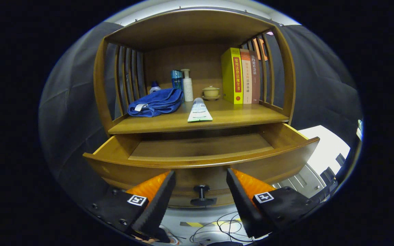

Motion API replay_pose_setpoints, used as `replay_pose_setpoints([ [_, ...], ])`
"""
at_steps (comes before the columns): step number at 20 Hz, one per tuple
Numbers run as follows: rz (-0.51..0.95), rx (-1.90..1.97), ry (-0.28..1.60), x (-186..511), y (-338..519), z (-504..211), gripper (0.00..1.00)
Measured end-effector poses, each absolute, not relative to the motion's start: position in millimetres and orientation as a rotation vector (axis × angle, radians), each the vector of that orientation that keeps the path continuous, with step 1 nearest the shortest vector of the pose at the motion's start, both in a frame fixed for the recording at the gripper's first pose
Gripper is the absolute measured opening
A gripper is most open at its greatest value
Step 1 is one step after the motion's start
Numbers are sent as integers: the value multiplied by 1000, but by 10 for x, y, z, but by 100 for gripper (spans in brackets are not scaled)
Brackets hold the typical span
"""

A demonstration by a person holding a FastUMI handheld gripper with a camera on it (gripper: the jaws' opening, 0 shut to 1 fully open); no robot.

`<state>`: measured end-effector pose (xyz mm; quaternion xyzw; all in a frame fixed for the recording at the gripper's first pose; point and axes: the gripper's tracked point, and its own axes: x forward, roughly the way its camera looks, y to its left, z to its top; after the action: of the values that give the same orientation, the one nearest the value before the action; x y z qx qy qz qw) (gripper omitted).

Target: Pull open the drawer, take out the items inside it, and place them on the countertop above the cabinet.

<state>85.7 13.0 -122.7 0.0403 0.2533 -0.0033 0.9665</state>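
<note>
Standing pulled out below the cabinet's countertop, the drawer [200, 150] shows a bare wooden floor in the part I can see; its front strip is hidden behind its front panel, so whether anything is left in there I cannot tell. Its black knob [201, 191] sits at 6 o'clock from the drawer, between the jaws of the gripper [200, 186], which stand wide apart and hold nothing. On the countertop [245, 118], at 12 o'clock from the drawer, a white tube [199, 111] lies flat near the front edge; I judge it light, soft and a bit slick, best taken across its flat body rather than by the crimped end. At 10 o'clock lies a folded blue towel [156, 102], limp and light, easy to pinch at a fold. Behind them stand a blue box [176, 80], a white pump bottle [187, 85] and a small lidded ceramic cup [211, 92], the last fragile. At 1 o'clock three books [241, 77] stand upright; the yellow spine carries Chinese lettering on a red band, too small for me to read with confidence. The tube's print is also illegible.
</note>
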Motion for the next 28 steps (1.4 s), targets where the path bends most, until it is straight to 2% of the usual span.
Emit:
replay_pose_setpoints([
  [17, -12, 109, 473, 1832, 136, -1315, 99],
  [28, 6, 143, 454, 1891, 149, -1322, 98],
])
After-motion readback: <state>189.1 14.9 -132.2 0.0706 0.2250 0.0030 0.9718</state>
